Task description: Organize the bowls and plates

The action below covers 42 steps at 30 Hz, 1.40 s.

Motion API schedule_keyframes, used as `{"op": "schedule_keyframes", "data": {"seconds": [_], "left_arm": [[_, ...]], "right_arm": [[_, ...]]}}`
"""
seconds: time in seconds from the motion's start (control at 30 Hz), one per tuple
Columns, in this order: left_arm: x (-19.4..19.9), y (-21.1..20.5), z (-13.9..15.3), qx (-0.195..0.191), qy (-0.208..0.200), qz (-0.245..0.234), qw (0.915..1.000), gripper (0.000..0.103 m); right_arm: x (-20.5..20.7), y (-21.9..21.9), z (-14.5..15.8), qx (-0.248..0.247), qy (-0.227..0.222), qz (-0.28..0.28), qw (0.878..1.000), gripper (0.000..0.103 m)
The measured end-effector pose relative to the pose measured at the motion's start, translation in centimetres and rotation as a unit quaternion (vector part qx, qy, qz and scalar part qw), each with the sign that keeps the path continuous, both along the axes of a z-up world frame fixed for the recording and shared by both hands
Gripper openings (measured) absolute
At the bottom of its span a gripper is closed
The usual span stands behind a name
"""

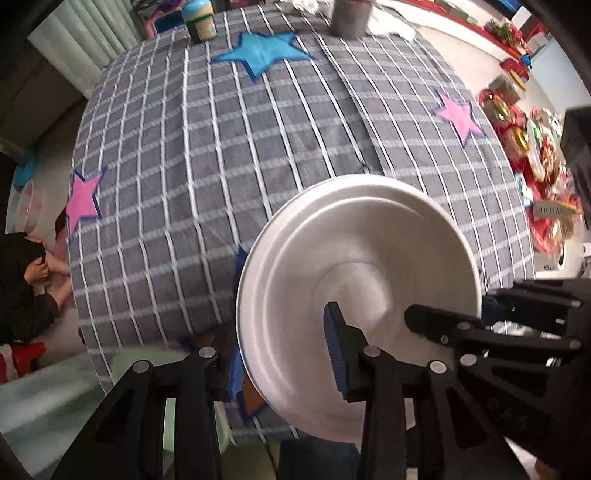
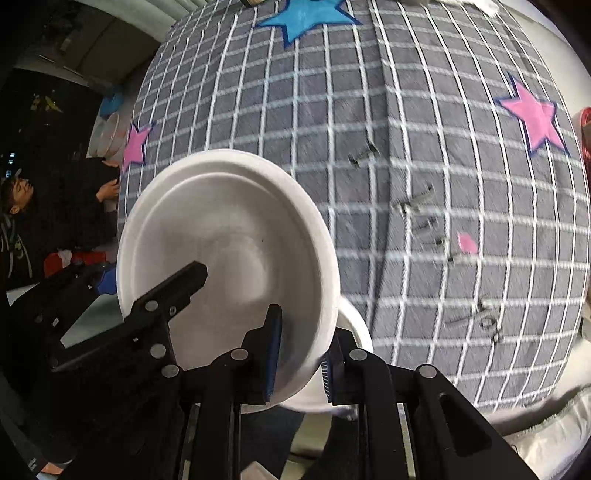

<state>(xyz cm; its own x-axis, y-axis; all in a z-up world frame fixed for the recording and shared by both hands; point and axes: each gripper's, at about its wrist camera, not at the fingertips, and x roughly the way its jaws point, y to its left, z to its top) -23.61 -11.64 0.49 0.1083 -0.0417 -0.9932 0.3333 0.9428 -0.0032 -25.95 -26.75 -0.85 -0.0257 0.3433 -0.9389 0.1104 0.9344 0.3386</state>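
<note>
A white bowl (image 1: 354, 280) is held up above the checked tablecloth by both grippers. My left gripper (image 1: 284, 354) is shut on its left rim, one blue-padded finger (image 1: 334, 350) inside the bowl and the other outside. My right gripper (image 2: 301, 350) is shut on the bowl's (image 2: 221, 251) right rim, one pad inside and one outside. The right gripper's black fingers also show at the bowl's right side in the left wrist view (image 1: 443, 325). A second white rim (image 2: 354, 332) peeks out behind the bowl in the right wrist view.
The grey checked tablecloth (image 1: 221, 147) carries blue and pink stars. A jar (image 1: 199, 22) and a grey cylinder (image 1: 349, 16) stand at the far edge. Red gift items (image 1: 532, 155) lie off the table's right. A person in black (image 2: 22, 221) sits at the left.
</note>
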Motion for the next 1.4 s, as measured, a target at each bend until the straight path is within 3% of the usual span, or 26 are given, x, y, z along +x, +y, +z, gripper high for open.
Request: {"op": "schedule_keyframes", "data": {"seconds": [0.2, 0.33, 0.4, 0.47, 0.53, 0.7, 0.9, 1.2, 1.4], "left_arm": [[-2.4, -0.1, -1.7, 0.009, 0.031, 0.014, 0.9994, 0.043], [-2.9, 0.2, -2.3, 0.045, 0.038, 0.037, 0.9976, 0.074], [-2.9, 0.9, -2.1, 0.055, 0.033, 0.053, 0.9965, 0.074], [-2.9, 1.9, -2.0, 0.046, 0.036, 0.078, 0.9952, 0.079], [-3.0, 2.8, -1.8, 0.039, 0.038, 0.100, 0.9935, 0.079], [-3.7, 2.9, -1.6, 0.044, 0.032, 0.107, 0.9927, 0.079], [-5.8, 2.0, 0.0, 0.039, -0.006, 0.101, 0.9941, 0.079], [-9.0, 5.2, 1.3, -0.014, -0.040, 0.170, 0.9846, 0.079], [-10.8, 6.6, 1.6, -0.049, -0.063, 0.177, 0.9809, 0.079]], "right_arm": [[-3.1, -1.2, -0.4, -0.005, 0.011, 0.036, 0.999, 0.022], [-4.4, -1.9, -0.6, -0.013, 0.011, 0.059, 0.998, 0.023], [-4.8, -2.4, -0.9, -0.028, 0.021, 0.067, 0.997, 0.035], [-5.2, -3.4, -0.8, -0.039, 0.025, 0.060, 0.997, 0.075], [-5.8, -4.6, -0.5, -0.029, 0.022, 0.050, 0.998, 0.085], [-7.3, -6.6, -0.1, -0.023, 0.027, 0.037, 0.999, 0.085], [-7.4, -6.6, -0.5, -0.037, 0.024, 0.033, 0.998, 0.085], [-7.4, -6.4, 0.6, -0.101, 0.000, 0.032, 0.994, 0.085], [-6.5, -4.7, 0.9, -0.146, -0.009, 0.040, 0.989, 0.085]]}}
